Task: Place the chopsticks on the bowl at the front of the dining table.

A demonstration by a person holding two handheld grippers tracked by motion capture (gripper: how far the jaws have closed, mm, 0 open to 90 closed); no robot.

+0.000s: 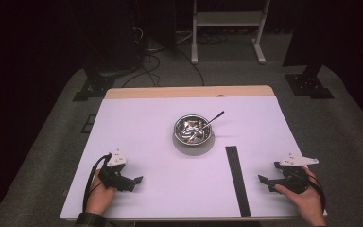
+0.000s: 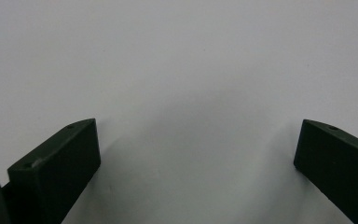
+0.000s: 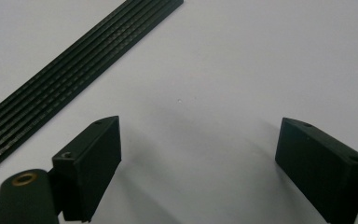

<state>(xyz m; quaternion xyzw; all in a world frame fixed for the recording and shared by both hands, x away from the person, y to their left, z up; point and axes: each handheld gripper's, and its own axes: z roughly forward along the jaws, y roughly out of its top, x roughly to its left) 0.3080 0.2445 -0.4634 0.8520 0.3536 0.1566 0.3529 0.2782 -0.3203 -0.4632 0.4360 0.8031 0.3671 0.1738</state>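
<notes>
Steel bowl (image 1: 193,132) stands in the middle of the white table (image 1: 146,189), with a spoon (image 1: 209,122) leaning inside — well apart from both tongs. The left gripper (image 1: 137,180) and the right gripper (image 1: 263,180) rest near the front edge, jaws wide and holding nothing. A risk, I think: the bowl is smooth and light, so a push from one side could slide or tip it. The black ribbed strip (image 1: 237,179) lies near the right gripper and could catch a jaw.
</notes>
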